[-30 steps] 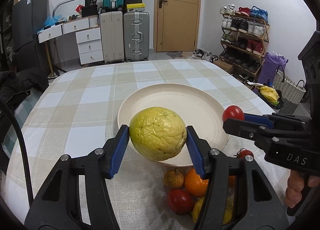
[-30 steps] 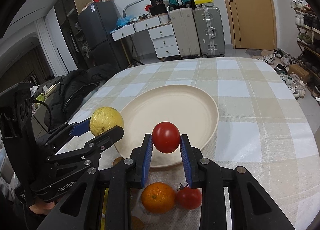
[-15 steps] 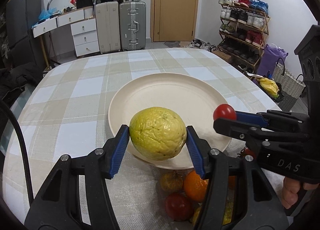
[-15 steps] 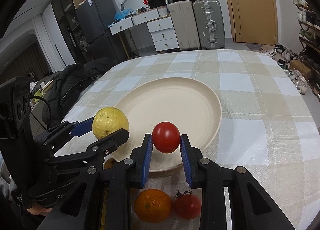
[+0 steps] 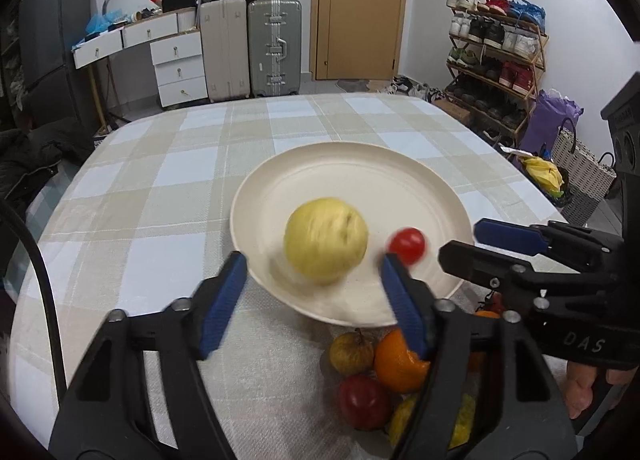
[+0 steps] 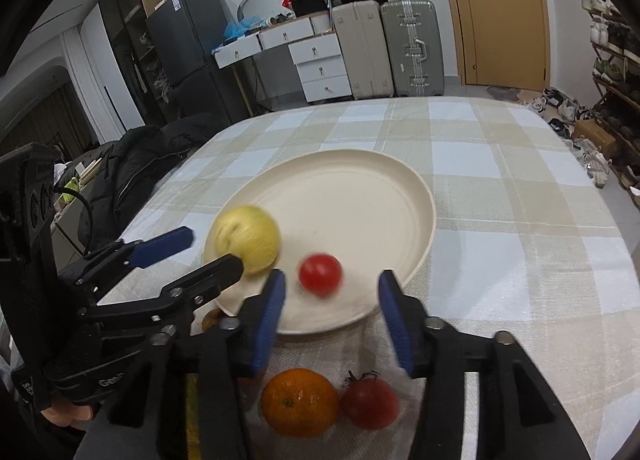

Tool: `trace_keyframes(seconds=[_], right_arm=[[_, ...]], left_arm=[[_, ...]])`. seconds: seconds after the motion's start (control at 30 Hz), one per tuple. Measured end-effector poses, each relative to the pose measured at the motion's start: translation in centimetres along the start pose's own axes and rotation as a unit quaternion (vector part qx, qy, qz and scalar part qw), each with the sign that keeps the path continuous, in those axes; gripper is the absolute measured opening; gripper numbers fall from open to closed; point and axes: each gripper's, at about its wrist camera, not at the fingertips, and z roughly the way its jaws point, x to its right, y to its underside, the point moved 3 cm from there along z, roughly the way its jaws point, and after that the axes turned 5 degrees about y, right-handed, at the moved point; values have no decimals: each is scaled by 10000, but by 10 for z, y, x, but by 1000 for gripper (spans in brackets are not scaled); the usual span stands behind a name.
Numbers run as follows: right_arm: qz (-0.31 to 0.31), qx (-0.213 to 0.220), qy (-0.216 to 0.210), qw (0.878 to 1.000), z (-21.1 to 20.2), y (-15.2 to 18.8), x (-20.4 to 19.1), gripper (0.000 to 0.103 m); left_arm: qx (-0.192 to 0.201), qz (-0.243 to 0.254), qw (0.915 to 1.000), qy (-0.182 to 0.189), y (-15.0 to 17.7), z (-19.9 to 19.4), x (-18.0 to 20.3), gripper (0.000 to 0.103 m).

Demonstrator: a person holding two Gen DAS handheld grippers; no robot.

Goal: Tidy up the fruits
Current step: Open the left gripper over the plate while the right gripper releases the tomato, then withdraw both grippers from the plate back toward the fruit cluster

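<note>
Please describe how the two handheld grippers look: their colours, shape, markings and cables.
Both are black plastic tools with two long fingers joined by silver bolts and tipped with blue pads. The left gripper has a black cable looping beside it and white lettering beginning "Gen" on its body. The right gripper carries the white letters "DAS" on its side. No sleeve is visible.

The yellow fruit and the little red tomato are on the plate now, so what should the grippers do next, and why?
Probably pull both back toward the pile. The yellow fruit and small tomato lie blurred on the plate, free of the opening left gripper and right gripper. The orange and others wait on the cloth.
</note>
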Motion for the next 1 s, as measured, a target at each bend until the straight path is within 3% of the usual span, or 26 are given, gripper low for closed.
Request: trace_keyframes(seconds=[0.07, 0.1, 0.13, 0.17, 0.23, 0.27, 0.53, 1.0], right_arm=[[19, 88, 102, 9999, -9, 0, 3, 76], [50, 145, 146, 9998, -14, 1, 5, 91], [95, 213, 210, 9995, -21, 2, 7, 99], [157, 280, 290, 9991, -27, 3, 9, 101], [218, 340, 351, 9986, -37, 5, 12, 102], [218, 344, 336, 9986, -42, 7, 13, 103], [47, 401, 175, 9990, -75, 22, 7, 103], [-503, 144, 258, 9983, -88, 39, -8, 103]], left_arm=[[147, -9, 9999, -3, 1, -12, -2, 81], [189, -4, 9998, 26, 2, -18, -3, 84], [225, 1, 9997, 48, 4, -24, -4, 86], [266, 11, 9996, 70, 5, -31, -5, 87], [346, 39, 9994, 60, 8, -44, -6, 102], [422, 48, 9991, 31, 10, -52, -6, 102], [552, 4, 9983, 164, 31, -98, -4, 103], [414, 101, 9990, 166, 50, -128, 6, 102]])
